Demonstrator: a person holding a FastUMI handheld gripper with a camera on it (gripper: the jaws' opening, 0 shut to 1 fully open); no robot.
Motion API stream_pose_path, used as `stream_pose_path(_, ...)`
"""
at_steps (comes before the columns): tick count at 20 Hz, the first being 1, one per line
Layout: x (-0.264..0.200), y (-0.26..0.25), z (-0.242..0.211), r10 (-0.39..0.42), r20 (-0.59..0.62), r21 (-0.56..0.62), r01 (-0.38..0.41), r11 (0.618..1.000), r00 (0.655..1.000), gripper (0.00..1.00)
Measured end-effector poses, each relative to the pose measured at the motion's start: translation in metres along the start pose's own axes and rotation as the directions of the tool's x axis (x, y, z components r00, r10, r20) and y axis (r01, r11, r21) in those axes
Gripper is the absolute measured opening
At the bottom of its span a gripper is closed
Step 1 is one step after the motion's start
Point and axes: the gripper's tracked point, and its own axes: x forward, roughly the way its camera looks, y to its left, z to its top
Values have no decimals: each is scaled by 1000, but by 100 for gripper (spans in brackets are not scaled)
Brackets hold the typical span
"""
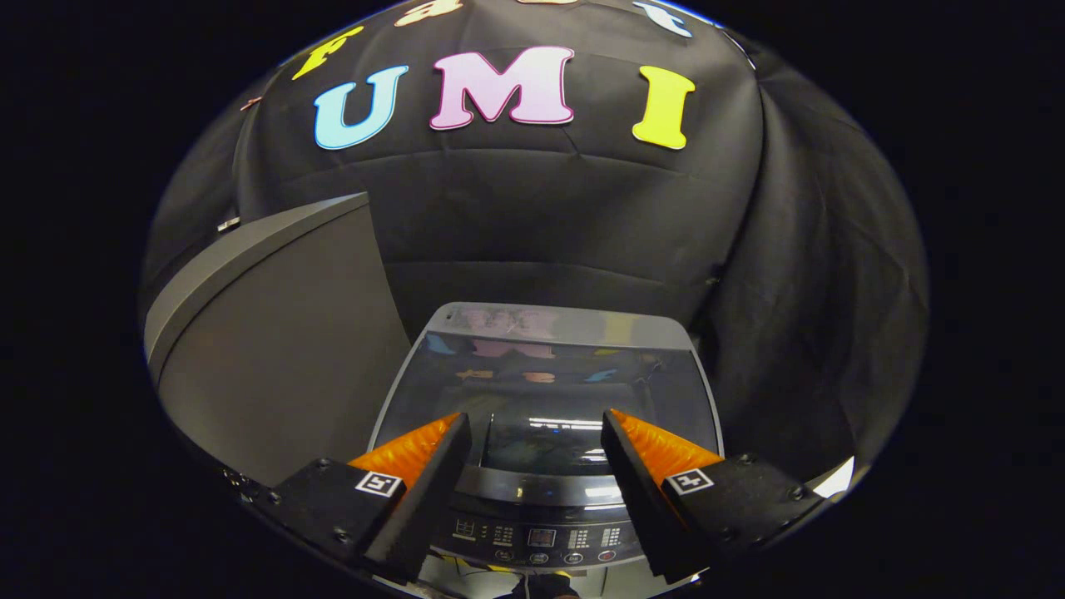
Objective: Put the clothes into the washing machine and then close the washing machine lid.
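While my claw (pixel 532 433) hangs spread and empty low in the frame, the one washing machine (pixel 545 433) lies straight ahead and below it, at lower centre. Its glass lid (pixel 545 383) lies flat and looks closed already, running lengthwise away from me toward the black cloth wall, with the control panel (pixel 541 537) nearest, between and beneath my two orange fingers (pixel 412 449). I see no clothes; whether they sit inside under the dark glass I cannot tell. One grey panel (pixel 274 349) stands at the left of the frame, beside the machine.
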Motion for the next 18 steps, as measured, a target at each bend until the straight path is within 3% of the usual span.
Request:
stream_pose_path(3, -19, 7, 36, 7, 86, 43, -11, 999, 996, 99)
stream_pose_path(7, -61, 28, 135, 16, 281, 83, -41, 996, 960, 99)
stream_pose_path(11, -129, 62, 209, 34, 513, 88, -92, 992, 857, 99)
stream_pose_path(15, -201, 88, 248, 25, 716, 81, -119, 990, 697, 99)
stream_pose_path(16, -208, 98, 247, 36, 734, 69, -127, 990, 678, 99)
stream_pose_path(18, -205, 122, 235, 76, 720, 35, -145, 989, 690, 98)
